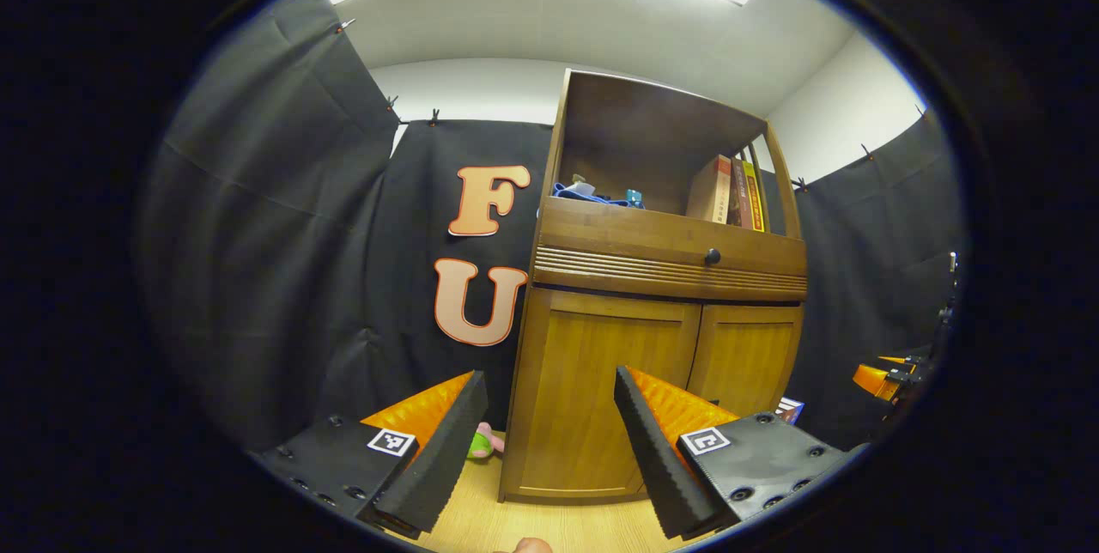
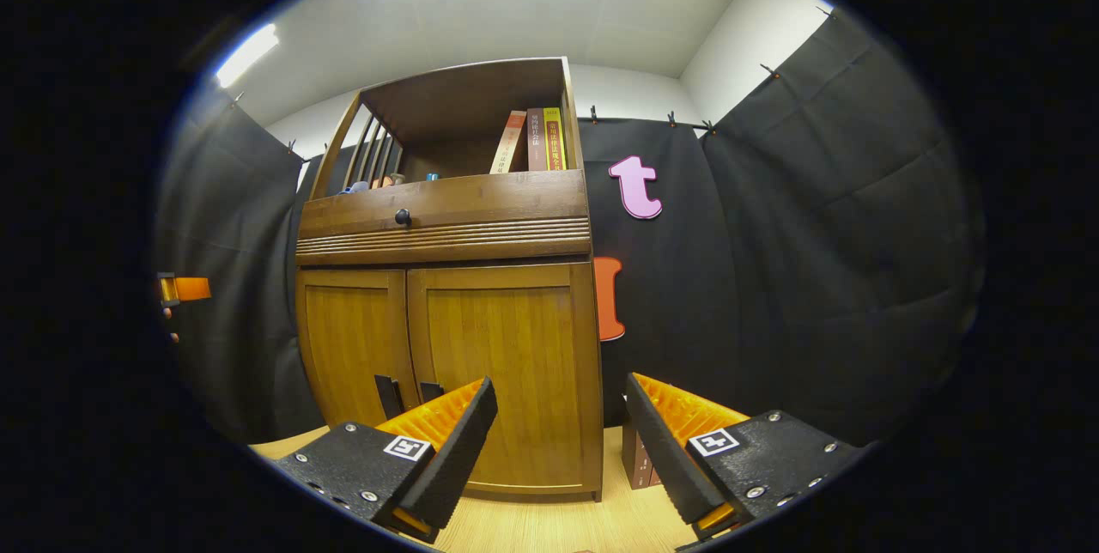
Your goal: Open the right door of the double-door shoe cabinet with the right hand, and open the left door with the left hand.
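Shoe cabinet (image 2: 446, 295) is stood on a wood floor (image 2: 549, 523), two doors (image 2: 502, 364) closed. Both grippers (image 1: 549, 441) (image 2: 558, 441) are held with jaws apart.

Each gripper, left gripper (image 1: 549, 441) and right gripper (image 2: 558, 441), has black ribbed pads, orange fingers, black screwed bodies and a white square marker.

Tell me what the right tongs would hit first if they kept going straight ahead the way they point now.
Probably the right door of the shoe cabinet. The right tongs are open and aimed at that closed door's outer edge, low down. Depth is hard to judge, and slightly further right they would pass the cabinet toward the black cloth wall.
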### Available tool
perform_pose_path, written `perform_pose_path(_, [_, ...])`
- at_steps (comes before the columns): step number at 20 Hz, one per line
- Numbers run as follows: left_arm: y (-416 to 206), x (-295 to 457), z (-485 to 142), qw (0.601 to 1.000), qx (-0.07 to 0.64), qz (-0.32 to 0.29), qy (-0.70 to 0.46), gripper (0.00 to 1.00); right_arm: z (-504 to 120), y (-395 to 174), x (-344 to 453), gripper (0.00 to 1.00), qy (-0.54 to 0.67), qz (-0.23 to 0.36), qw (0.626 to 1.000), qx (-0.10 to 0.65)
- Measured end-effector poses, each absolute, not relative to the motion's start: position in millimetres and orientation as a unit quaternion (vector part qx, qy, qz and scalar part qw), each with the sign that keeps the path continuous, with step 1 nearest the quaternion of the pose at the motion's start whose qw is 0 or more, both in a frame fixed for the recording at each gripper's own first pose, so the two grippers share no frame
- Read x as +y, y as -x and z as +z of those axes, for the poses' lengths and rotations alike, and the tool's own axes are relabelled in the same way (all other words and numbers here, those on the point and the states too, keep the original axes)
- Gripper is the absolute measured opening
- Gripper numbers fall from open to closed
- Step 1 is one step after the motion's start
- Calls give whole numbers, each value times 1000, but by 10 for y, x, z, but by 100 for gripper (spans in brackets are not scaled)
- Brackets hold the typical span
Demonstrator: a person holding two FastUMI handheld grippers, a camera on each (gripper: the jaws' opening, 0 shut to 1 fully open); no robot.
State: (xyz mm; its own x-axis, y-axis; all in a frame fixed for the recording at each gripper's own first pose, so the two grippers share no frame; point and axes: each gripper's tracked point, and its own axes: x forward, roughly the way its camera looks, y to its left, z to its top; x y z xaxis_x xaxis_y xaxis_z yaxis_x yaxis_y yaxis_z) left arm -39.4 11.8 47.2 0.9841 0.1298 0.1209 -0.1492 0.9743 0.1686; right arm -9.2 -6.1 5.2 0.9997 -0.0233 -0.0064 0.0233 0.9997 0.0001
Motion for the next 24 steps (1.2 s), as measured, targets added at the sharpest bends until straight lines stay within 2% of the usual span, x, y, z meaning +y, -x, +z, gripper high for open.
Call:
perform_pose_path(8, [574,-60,497,992,-63,59,-93,95,137,215,7,94,20,-10,1000,0])
perform_pose_path(11, [621,-24,545,989,-75,71,-106,99,92,225,-8,94,32,-12,999,2])
perform_pose_path(12, [621,-24,533,988,-76,74,-113,94,69,232,-27,94,35,-16,999,2])
perform_pose_path(18, [525,-105,463,989,-66,60,-120,95,-283,68,34,94,32,-25,999,20])
perform_pose_path(20, [498,-70,443,989,-66,61,-120,98,-427,-7,118,94,27,-21,999,25])
perform_pose_path(24, [485,48,366,990,-59,72,-110,96,-782,-146,383,94,23,-1,999,39])
